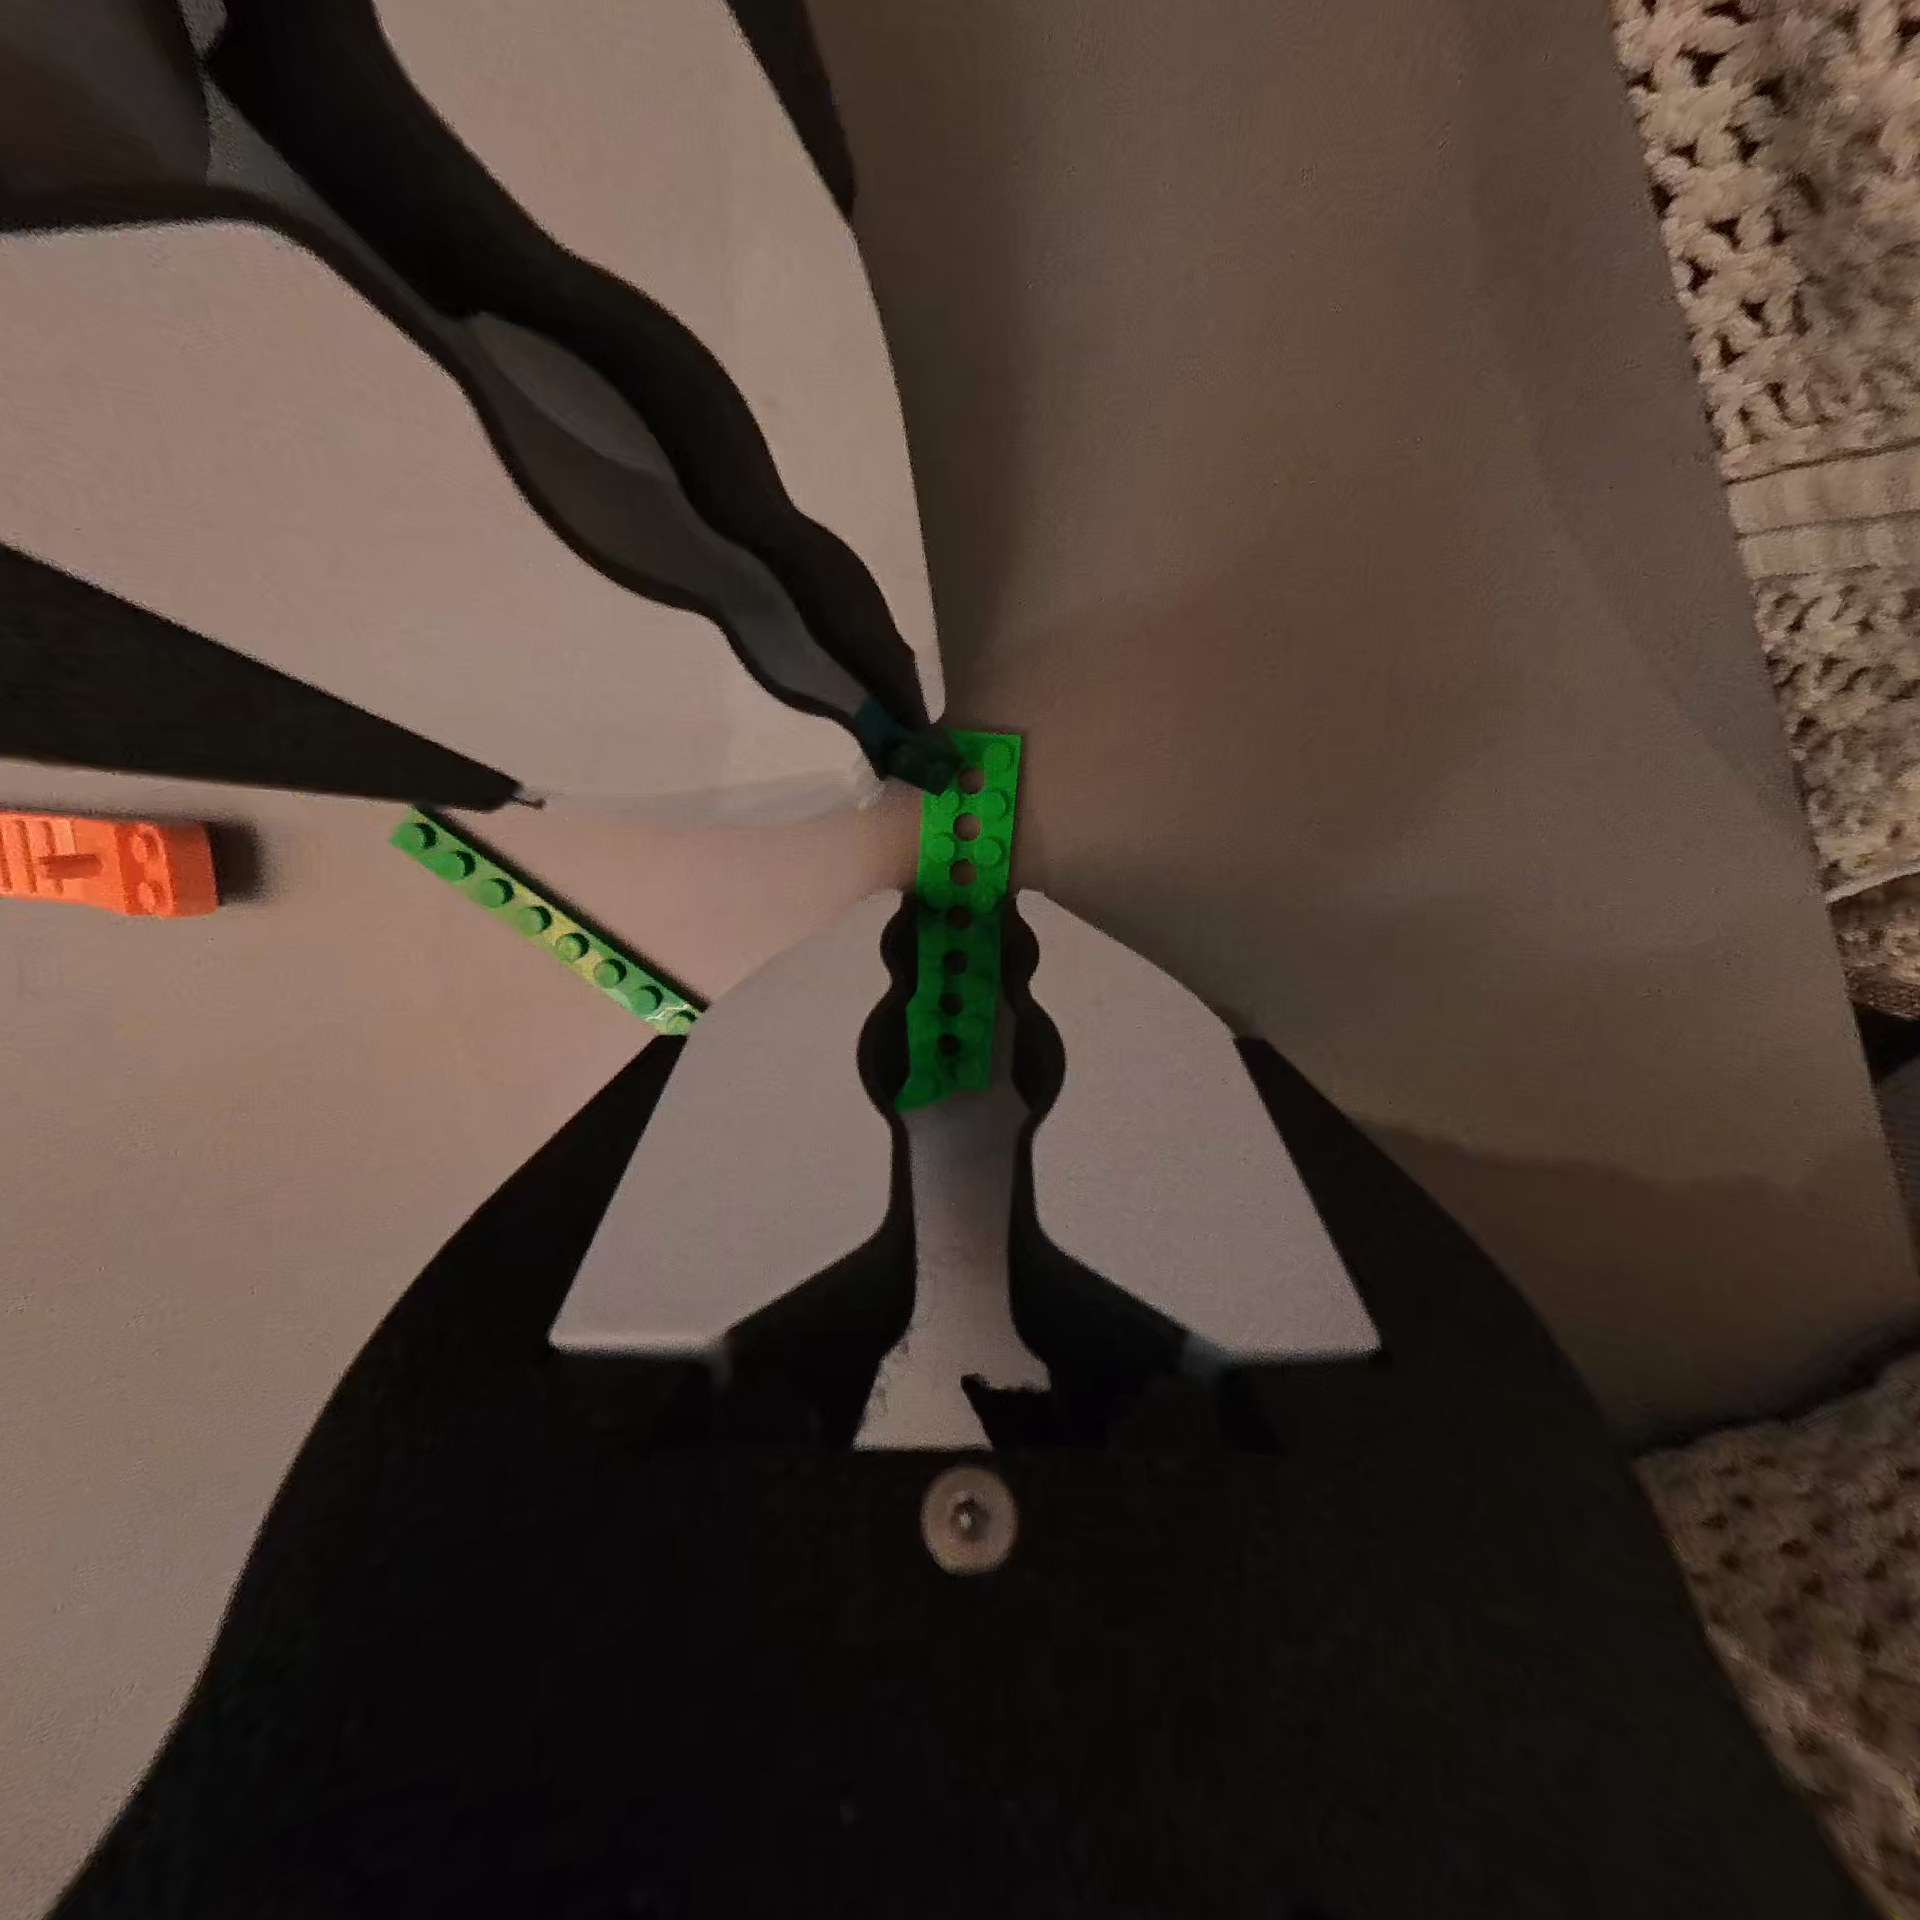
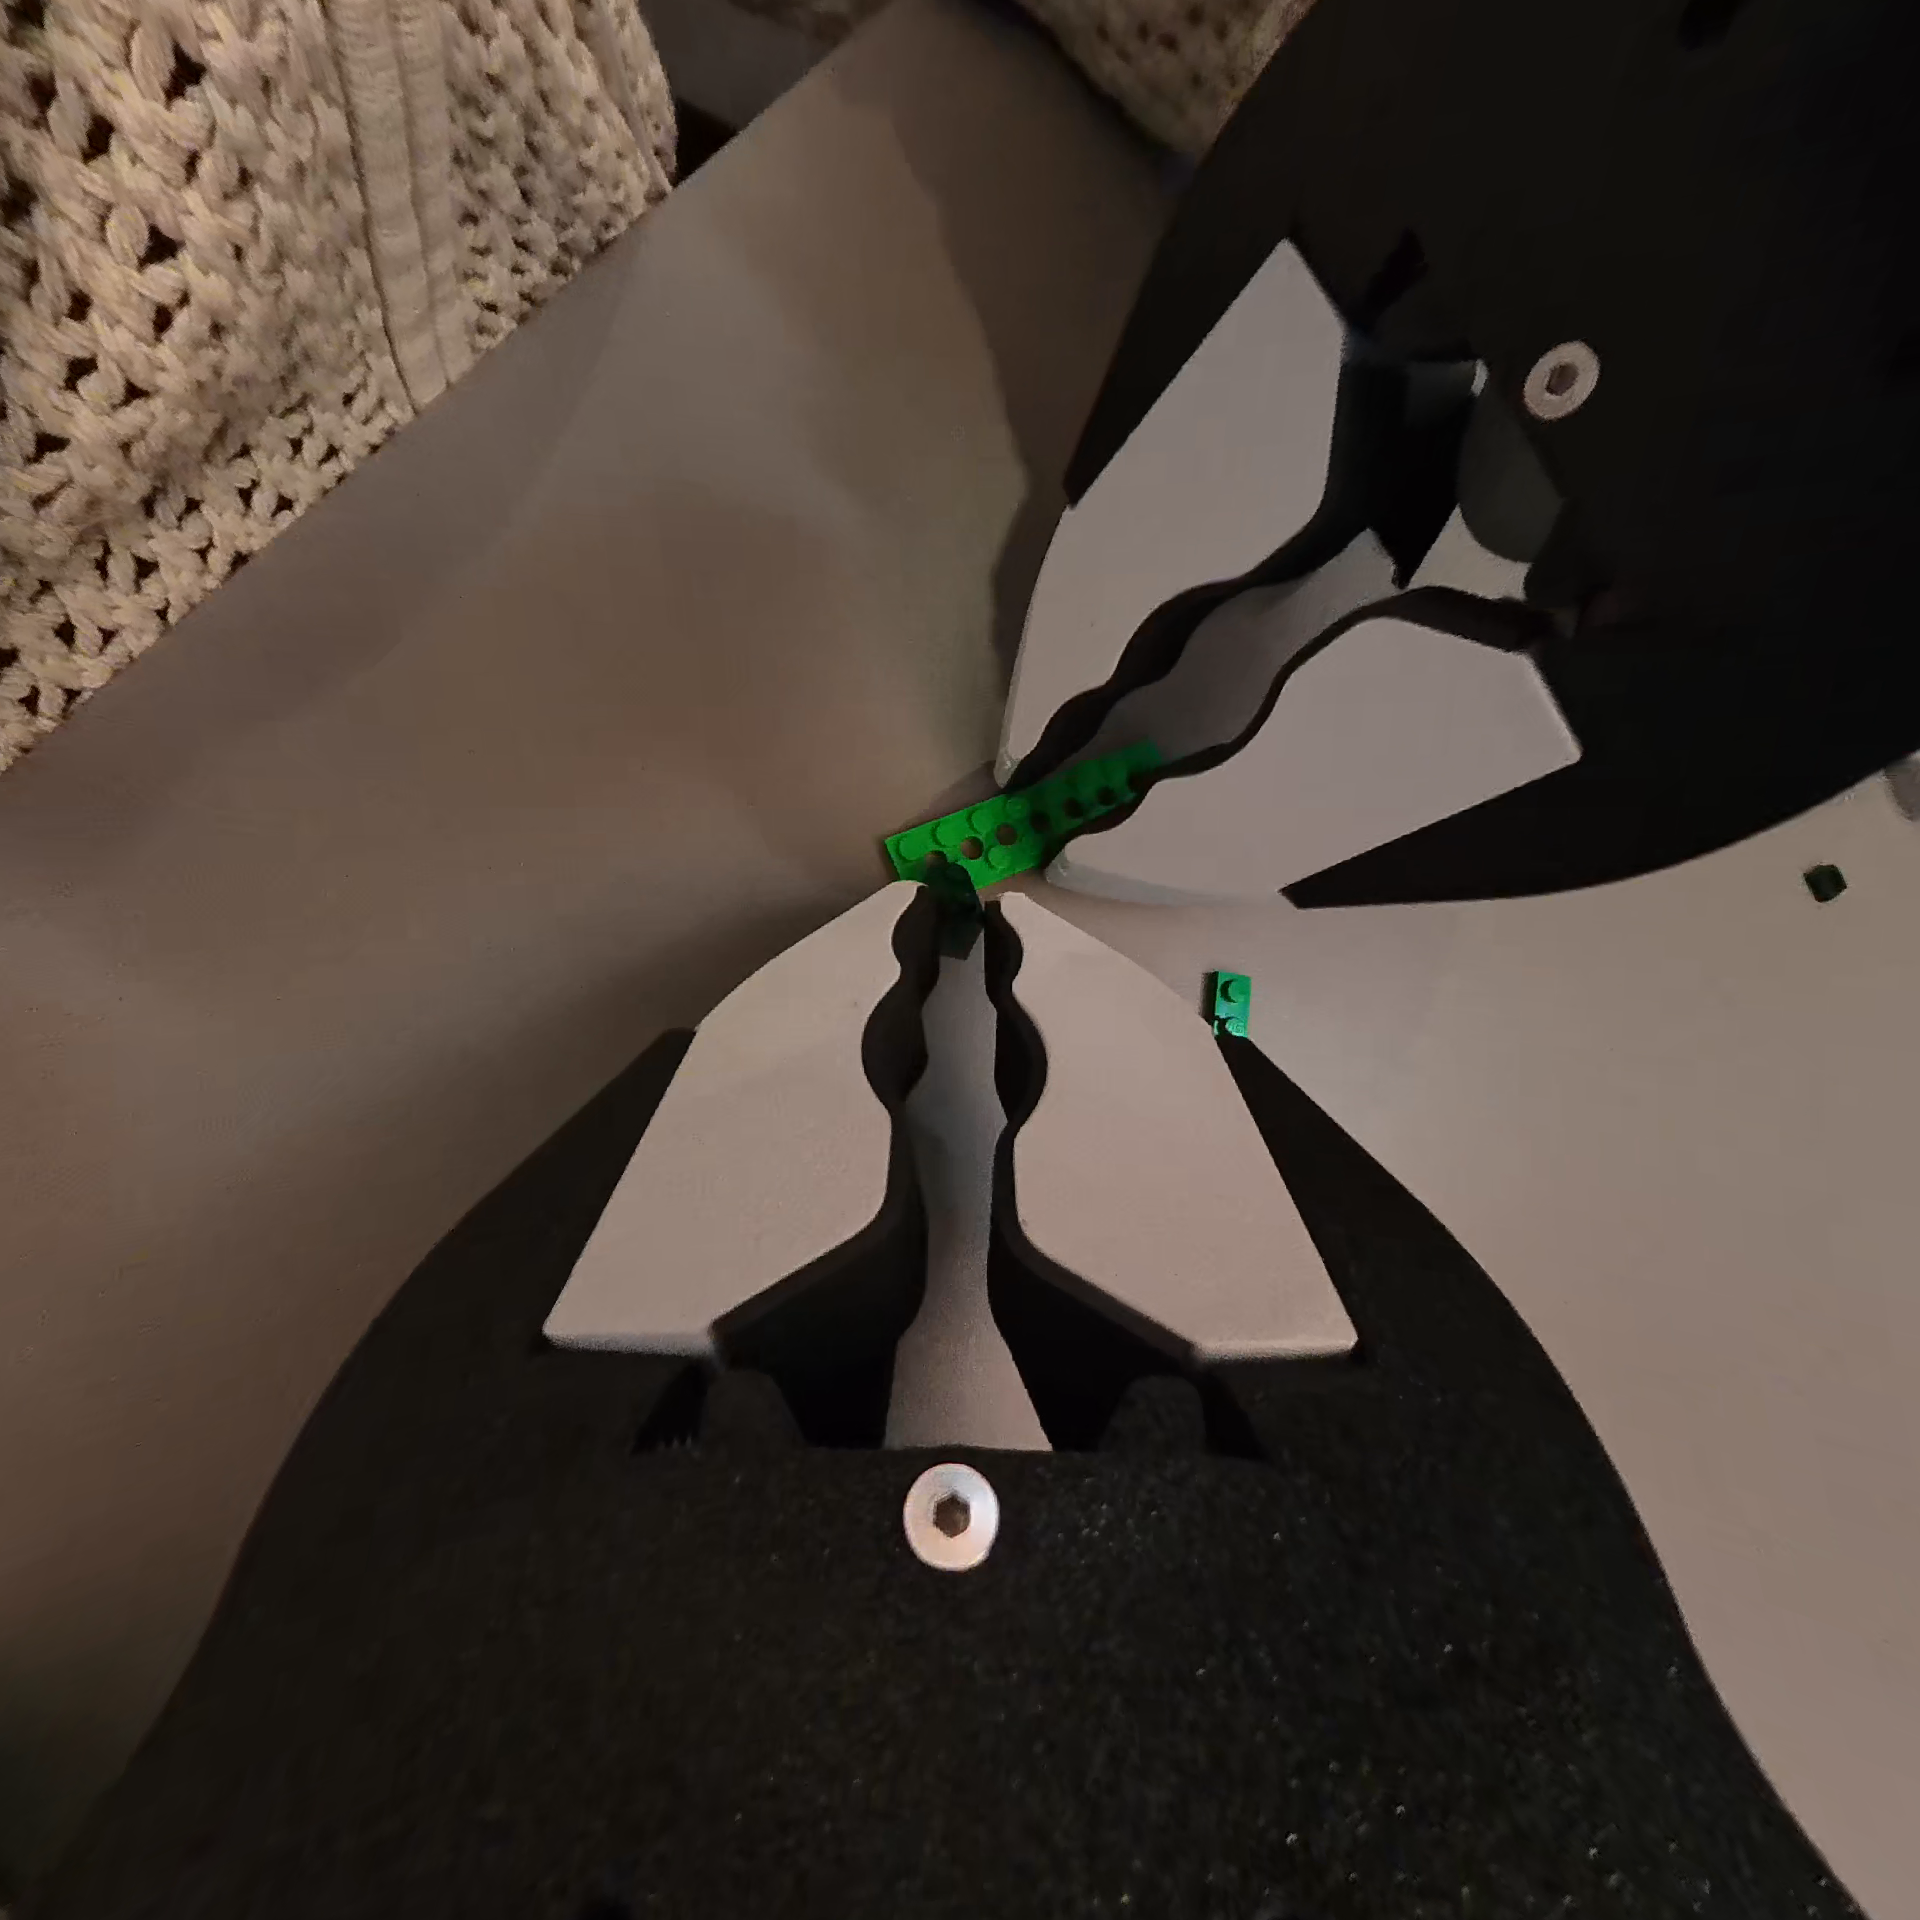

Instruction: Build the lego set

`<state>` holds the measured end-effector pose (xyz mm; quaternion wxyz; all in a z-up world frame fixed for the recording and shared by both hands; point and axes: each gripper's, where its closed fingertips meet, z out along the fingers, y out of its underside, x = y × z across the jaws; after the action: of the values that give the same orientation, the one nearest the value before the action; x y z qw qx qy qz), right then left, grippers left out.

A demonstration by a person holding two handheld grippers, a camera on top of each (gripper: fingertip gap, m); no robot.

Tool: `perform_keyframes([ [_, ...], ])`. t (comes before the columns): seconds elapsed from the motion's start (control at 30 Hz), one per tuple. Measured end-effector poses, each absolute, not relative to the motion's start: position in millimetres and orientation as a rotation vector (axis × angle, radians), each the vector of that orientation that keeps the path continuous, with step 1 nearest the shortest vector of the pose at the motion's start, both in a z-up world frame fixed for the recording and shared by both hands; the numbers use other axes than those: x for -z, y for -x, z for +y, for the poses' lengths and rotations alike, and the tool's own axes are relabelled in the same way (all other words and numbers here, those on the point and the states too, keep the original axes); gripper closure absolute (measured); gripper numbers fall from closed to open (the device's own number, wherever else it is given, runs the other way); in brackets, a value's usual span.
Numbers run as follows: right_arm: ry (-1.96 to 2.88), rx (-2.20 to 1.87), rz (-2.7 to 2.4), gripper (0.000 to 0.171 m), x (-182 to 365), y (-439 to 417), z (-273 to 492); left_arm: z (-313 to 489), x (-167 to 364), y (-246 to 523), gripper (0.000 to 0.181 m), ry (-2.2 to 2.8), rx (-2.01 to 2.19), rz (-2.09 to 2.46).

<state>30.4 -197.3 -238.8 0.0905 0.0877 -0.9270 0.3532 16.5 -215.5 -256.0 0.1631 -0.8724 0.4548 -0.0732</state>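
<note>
**The small piece may slip off**

Our left tool [image 1: 956, 997] grips the green plate [image 1: 966, 883] above the table [image 1: 1351, 520]. Our right tool [image 2: 951, 914] pinches a dark green piece [image 2: 956, 925] at its end; uneven pressing could tilt both.

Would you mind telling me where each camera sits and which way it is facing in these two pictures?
Left wrist view: on the left gripper, looking down its fingers at the green holed plate it clamps; the right gripper enters from upper left.
Right wrist view: on the right gripper, pinching a dark green piece at the plate's end; the left gripper comes from upper right.
Shared: plate, both grippers, table.
</note>
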Motion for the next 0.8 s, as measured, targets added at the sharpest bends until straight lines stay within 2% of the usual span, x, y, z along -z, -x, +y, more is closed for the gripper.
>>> perform_keyframes([
  [0.33,-0.208,-1.239,-2.764,0.163,240.5,-33.1,-200.3,-216.0,255.3,-17.6,0.167,2.474,0.225,1.298],
  [0.8,-0.463,-1.021,-2.669,0.163,247.0,-26.0,-194.2,-215.6,254.8,-17.6,0.167,2.475,0.234,1.336],
])
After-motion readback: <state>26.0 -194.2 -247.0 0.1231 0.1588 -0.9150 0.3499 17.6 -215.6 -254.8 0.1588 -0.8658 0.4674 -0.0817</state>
